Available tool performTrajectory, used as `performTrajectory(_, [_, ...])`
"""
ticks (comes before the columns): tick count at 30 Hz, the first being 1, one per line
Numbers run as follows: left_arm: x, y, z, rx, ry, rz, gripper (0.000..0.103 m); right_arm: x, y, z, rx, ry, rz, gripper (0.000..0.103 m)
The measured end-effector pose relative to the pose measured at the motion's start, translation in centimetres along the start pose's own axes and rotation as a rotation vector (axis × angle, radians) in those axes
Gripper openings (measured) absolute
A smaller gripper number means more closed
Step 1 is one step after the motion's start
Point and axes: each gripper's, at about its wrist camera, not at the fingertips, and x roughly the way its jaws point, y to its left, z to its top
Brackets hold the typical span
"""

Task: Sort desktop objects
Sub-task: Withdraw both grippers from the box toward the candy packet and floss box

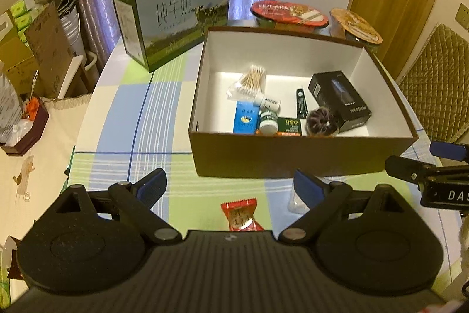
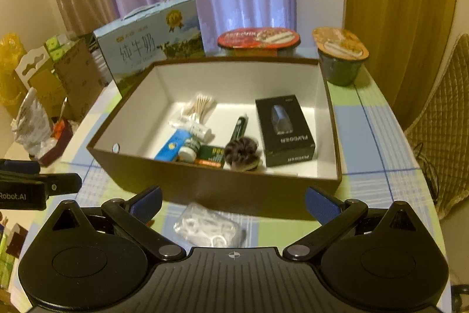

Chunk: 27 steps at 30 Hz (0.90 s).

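A brown box with white inside (image 1: 249,157) (image 2: 205,189) stands on the checked tablecloth. It holds cotton swabs (image 1: 253,78), a black carton (image 1: 340,101) (image 2: 285,131), a dark hair tie (image 1: 319,122) (image 2: 241,151), a blue packet (image 1: 244,121), a small white bottle (image 1: 268,122) and a green tube (image 2: 239,128). My left gripper (image 1: 231,187) is open above a red snack packet (image 1: 241,216) in front of the box. My right gripper (image 2: 233,203) is open over a clear plastic bag (image 2: 208,225) in front of the box.
A milk carton box (image 1: 173,28) (image 2: 152,46) stands behind the brown box at the left. Two instant noodle bowls (image 1: 288,13) (image 1: 356,25) stand behind it. Cardboard boxes and bags (image 1: 38,49) crowd the left. A quilted chair (image 1: 433,96) is at the right.
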Motion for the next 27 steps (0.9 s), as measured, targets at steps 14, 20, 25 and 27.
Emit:
performTrajectory(14, [0.7, 0.3, -2.1, 0.004, 0.045, 0.015, 0.092, 0.6, 0.3, -1.5, -0.001, 0.046, 0.007, 0.101])
performTrajectory(20, [1.8, 0.7, -4.1, -0.003, 0.099, -0.004, 0.092, 1.5, 0.0, -3.3, 0.001, 0.108, 0.01, 0.101])
performTrajectory(25, [2.5, 0.7, -5.6, 0.0, 0.129, -0.01, 0.091, 2.3, -0.2, -4.9, -0.001, 0.152, 0.009, 0.101])
performTrajectory(27, [2.8, 0.6, -5.9, 0.004, 0.137, -0.013, 0.091, 2.5, -0.4, -5.4, 0.003, 0.165, 0.01, 0.101])
